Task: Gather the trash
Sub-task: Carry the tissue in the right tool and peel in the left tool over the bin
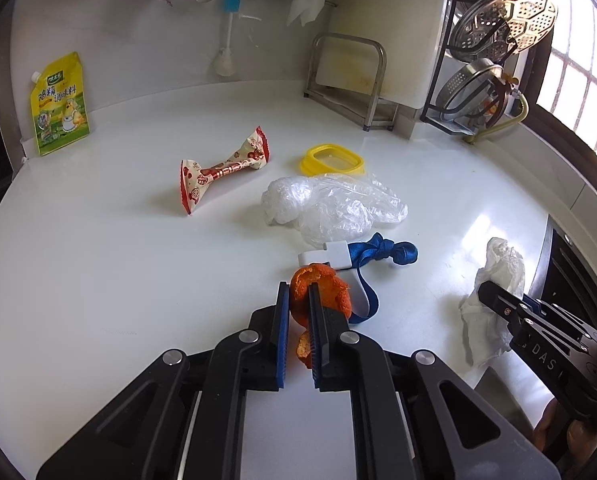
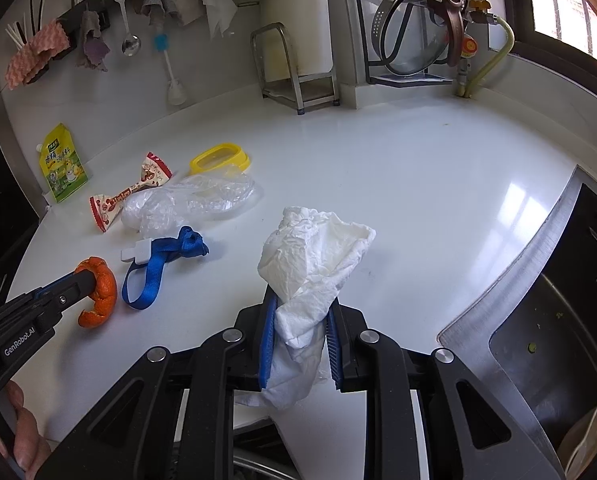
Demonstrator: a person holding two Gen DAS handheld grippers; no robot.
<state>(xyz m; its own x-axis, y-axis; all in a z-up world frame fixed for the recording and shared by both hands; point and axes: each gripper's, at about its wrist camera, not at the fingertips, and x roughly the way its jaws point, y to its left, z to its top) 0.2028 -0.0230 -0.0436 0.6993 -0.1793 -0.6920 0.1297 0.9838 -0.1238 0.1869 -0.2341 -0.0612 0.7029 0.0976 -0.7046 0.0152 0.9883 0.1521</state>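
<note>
Orange peel (image 1: 322, 292) sits pinched in the left gripper (image 1: 298, 292) at lower centre, while the right gripper (image 2: 302, 308) clamps crumpled white tissue (image 2: 314, 256).

Home kitchen. Indicated by white counter (image 2: 398, 168), sink (image 2: 546, 320), pot lids racked (image 2: 410, 40), ladle (image 2: 128, 24) and cloths (image 2: 38, 54) hung on wall rail.

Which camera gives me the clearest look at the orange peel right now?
The right wrist view: the orange peel shows side-on, nearly whole, curled on the counter with the left gripper clamped on it. The left wrist view shows it close but partly hidden between that gripper's fingers.
</note>
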